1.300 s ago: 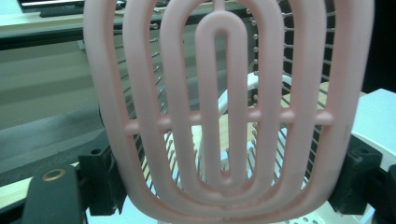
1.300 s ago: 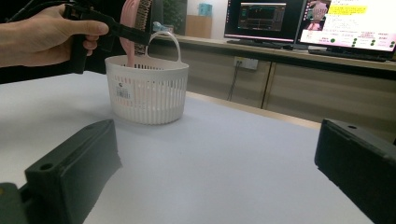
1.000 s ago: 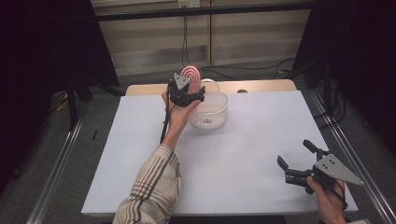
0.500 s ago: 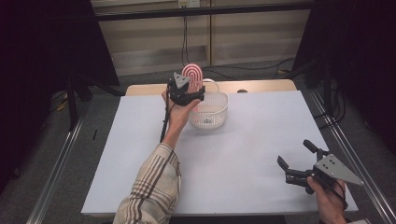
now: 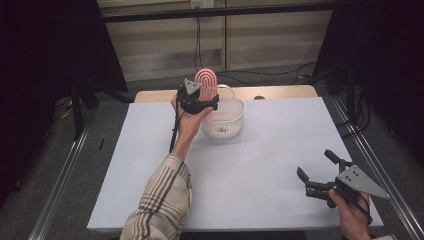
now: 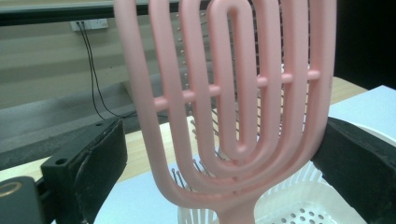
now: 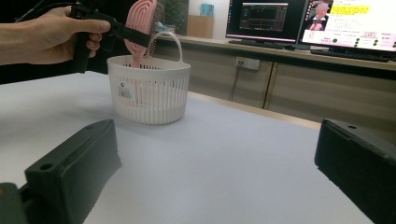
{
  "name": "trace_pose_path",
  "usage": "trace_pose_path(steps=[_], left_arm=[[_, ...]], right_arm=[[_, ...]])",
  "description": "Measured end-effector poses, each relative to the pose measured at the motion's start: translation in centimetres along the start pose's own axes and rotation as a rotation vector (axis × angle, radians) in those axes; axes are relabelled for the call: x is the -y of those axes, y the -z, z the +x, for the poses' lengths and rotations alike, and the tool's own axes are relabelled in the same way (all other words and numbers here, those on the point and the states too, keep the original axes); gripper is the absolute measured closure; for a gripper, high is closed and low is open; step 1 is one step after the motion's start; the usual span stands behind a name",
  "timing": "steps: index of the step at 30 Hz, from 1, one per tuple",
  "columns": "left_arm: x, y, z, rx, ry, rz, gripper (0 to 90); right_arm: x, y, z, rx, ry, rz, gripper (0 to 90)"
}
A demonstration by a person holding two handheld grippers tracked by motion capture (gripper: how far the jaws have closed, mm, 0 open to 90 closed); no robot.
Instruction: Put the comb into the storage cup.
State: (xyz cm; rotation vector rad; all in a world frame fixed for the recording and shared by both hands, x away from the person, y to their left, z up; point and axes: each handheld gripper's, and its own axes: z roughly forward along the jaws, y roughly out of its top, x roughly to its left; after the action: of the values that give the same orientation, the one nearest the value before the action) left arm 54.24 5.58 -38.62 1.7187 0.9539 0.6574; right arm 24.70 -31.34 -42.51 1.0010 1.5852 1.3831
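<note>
The pink hairbrush stood upright with its handle down in the white basket at the counter's far side, between the left claw's just-widened jaws, while the right claw rested spread, well apart.

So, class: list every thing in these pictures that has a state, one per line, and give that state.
Pink hairbrush: upright, handle down in the basket, between the left jaws.
White basket: upright on the table, handle raised.
Left gripper: open, jaws just widened; a gap shows beside the brush.
Right gripper: open, empty.
Monitors: switched on.
</note>
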Motion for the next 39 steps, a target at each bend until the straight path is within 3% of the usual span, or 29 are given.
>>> trace_pose_path(steps=[20, 25, 29, 31, 34, 37, 39], left_arm=[[0.1, 1.4, 1.0, 0.008, -0.011, -0.001, 2.7], [-0.1, 1.7, 1.3, 0.014, 0.010, -0.025, 2.6], [0.1, 2.0, 1.2, 0.023, -0.007, -0.040, 2.2], [0.1, 2.0, 1.1, 0.021, 0.003, -0.050, 2.0], [0.2, 2.2, 1.1, 0.032, -0.020, -0.060, 2.1], [0.4, 2.8, 1.4, 0.051, 0.010, -0.102, 2.1], [0.6, 3.1, 1.6, 0.035, -0.018, -0.113, 2.8]], right_arm=[[0.0, 0.0, 0.1, 0.001, 0.003, 0.003, 0.0], [0.0, 0.0, 0.1, 0.003, 0.004, 0.002, 0.0], [0.0, 0.0, 0.0, 0.003, 0.004, 0.002, 0.0], [0.0, -0.1, 0.1, 0.003, 0.005, 0.002, 0.0], [0.0, 0.0, 0.1, 0.004, 0.008, -0.002, 0.0], [0.0, 0.0, 0.0, 0.005, 0.006, -0.001, 0.0], [0.0, 0.1, 0.0, 0.005, 0.007, -0.001, 0.0]])
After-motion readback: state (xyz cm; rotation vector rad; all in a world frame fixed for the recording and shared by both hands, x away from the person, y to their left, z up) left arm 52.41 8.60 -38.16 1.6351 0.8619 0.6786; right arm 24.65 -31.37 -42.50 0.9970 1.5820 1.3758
